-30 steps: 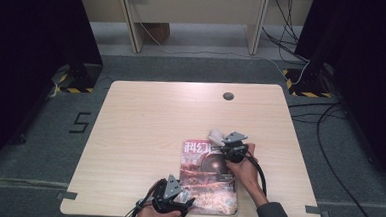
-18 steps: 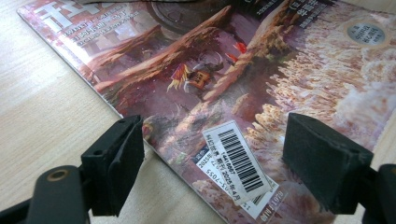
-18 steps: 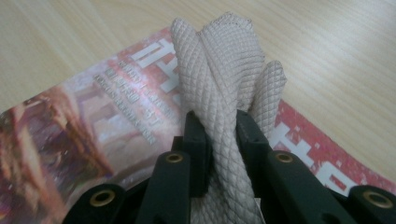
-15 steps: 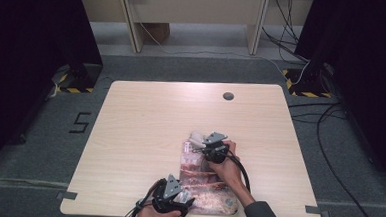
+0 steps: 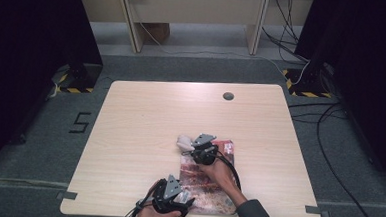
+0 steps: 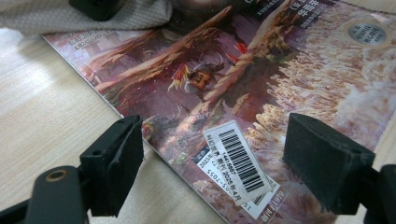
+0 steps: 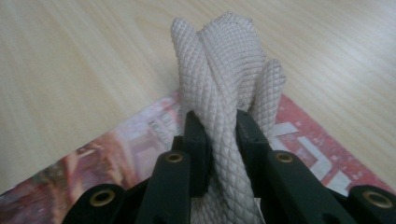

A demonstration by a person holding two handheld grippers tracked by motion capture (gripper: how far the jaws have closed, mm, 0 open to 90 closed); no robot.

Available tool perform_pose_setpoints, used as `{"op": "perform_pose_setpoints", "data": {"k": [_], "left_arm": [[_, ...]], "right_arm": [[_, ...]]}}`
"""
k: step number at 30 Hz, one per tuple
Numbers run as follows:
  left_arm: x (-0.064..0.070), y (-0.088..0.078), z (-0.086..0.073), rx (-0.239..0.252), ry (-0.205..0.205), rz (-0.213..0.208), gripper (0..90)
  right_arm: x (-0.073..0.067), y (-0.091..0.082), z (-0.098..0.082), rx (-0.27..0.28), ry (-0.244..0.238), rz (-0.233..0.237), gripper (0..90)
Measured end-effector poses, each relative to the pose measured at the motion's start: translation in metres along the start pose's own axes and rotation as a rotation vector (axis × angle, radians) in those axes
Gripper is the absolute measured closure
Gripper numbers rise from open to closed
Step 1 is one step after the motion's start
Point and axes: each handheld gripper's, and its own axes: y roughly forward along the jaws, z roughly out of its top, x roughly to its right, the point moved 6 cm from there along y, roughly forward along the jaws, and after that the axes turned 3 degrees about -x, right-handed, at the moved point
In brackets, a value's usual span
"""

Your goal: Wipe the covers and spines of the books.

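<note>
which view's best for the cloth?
The right gripper view: the beige cloth stands bunched close up, pinched between the right gripper jaws above the magazine. The high view shows it as a small pale bundle. The left gripper view catches its lower folds at the top edge.

A magazine (image 5: 212, 182) lies flat on the table (image 5: 145, 121), at the near edge and right of the middle. The right gripper (image 5: 195, 147) sits over the magazine's far left corner, with a bunched cloth (image 7: 229, 84) pinched between its jaws and rising above that corner. The left gripper (image 5: 176, 202) rests at the magazine's near left corner, jaws apart on either side of a barcode label (image 6: 238, 161). A small round hole (image 5: 228, 96) lies toward the table's far edge, well apart from the rest.
</note>
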Motion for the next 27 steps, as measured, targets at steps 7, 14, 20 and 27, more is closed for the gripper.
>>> {"op": "perform_pose_setpoints", "data": {"k": [7, 14, 20, 27], "left_arm": [[0.0, 0.0, 0.0, 0.001, 0.001, 0.002, 19.3], [0.0, 0.0, 0.0, 0.001, 0.007, 0.004, 19.3], [0.0, 0.0, 0.0, 0.001, 0.011, 0.006, 19.3], [0.0, 0.0, 0.0, 0.004, 0.008, 0.003, 19.5]], "right_arm": [[-0.012, -0.007, -0.006, -0.009, 0.008, 0.067, 77.5], [-0.019, -0.01, -0.009, -0.011, 0.0, 0.093, 77.4], [-0.023, -0.014, -0.012, -0.011, -0.011, 0.106, 77.4], [-0.024, -0.017, -0.015, -0.014, -0.029, 0.097, 77.2]]}}
